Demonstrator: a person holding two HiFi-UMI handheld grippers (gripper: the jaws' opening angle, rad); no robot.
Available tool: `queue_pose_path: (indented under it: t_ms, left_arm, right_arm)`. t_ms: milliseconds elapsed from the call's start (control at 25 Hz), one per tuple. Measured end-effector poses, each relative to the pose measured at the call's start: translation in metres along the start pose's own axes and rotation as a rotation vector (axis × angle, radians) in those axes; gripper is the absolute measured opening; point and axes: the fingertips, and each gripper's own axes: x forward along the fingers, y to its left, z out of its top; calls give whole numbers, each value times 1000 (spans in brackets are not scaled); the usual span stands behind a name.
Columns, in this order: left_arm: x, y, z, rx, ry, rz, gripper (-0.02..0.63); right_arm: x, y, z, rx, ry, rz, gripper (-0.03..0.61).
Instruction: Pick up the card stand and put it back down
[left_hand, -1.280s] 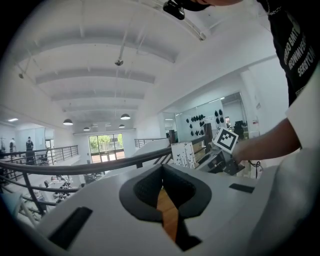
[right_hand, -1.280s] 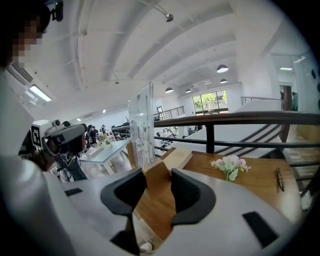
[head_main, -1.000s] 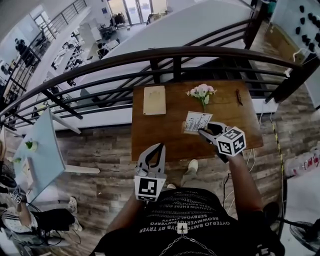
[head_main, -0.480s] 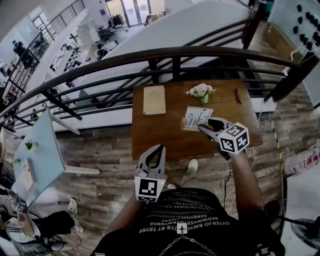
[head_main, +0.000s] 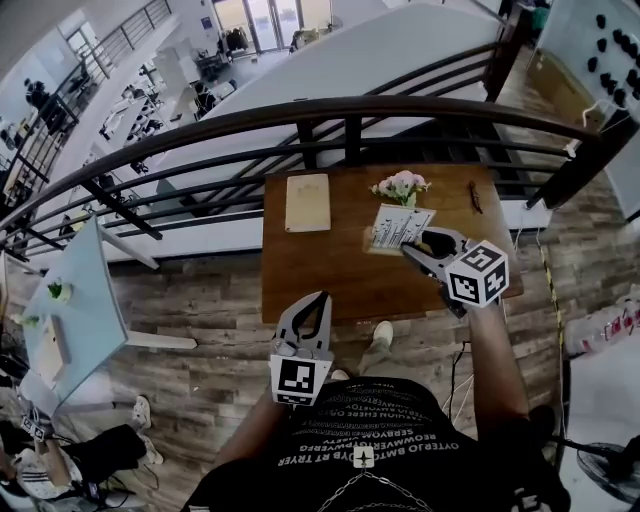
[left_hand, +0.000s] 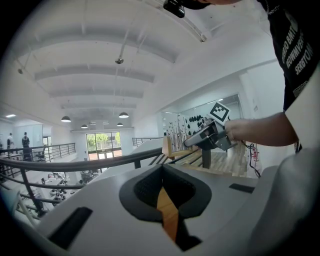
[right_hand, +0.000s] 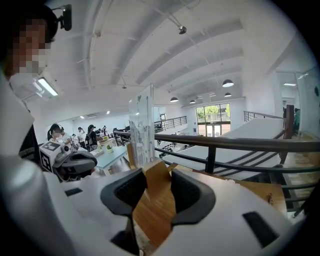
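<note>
Right gripper (head_main: 418, 248): jaws clamped on the wooden foot of the card stand (head_main: 396, 226), and it's a firm grip!
Card stand: upright, held above the table (head_main: 320, 270), just beside the flowers (head_main: 401, 184).
Left gripper (head_main: 320, 298): jaws together, nothing between them, just off the table's near edge.

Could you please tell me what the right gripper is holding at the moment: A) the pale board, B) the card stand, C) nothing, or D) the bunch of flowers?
B: the right gripper has its fingers closed on the wooden base of the card stand, whose clear panel rises just beyond them.
</note>
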Motion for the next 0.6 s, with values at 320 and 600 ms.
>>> queue_pose_path:
  t_ms: [320,600]
  left_arm:
    - [18,8,0,-8,10,12,23]
    - [44,12,-7,-22,33,20,23]
  right_arm:
    - [11,-17,4,0,6,1,171]
    - [30,-41,-10,6,19,8,171]
